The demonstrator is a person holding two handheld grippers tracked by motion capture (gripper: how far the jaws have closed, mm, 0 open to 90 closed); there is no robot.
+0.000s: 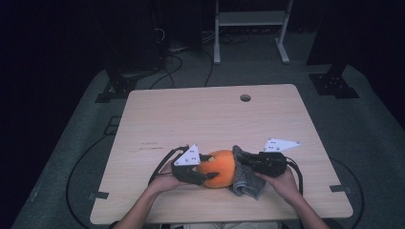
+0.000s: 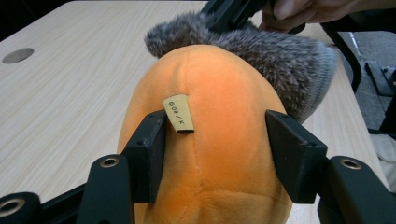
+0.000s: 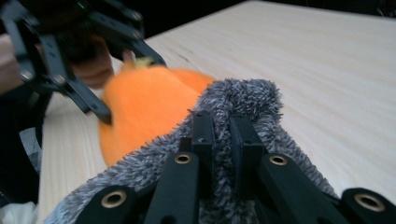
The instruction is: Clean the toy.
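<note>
The left gripper [image 2: 215, 154] clamped the orange plush [image 2: 205, 107] from both sides; the right gripper [image 3: 222, 140], nearly shut, pinched the grey fuzzy sock [image 3: 243, 102] draped over that plush's far end. Both hands lay low beside it. Its tag [image 2: 178, 113] bore unreadable handwriting.

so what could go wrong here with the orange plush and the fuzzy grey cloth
The left gripper squeezes the soft orange plush toy only at its sides, so it may slip out. The right gripper pinches just a fold of the fuzzy grey cloth, which could pull free.
</note>
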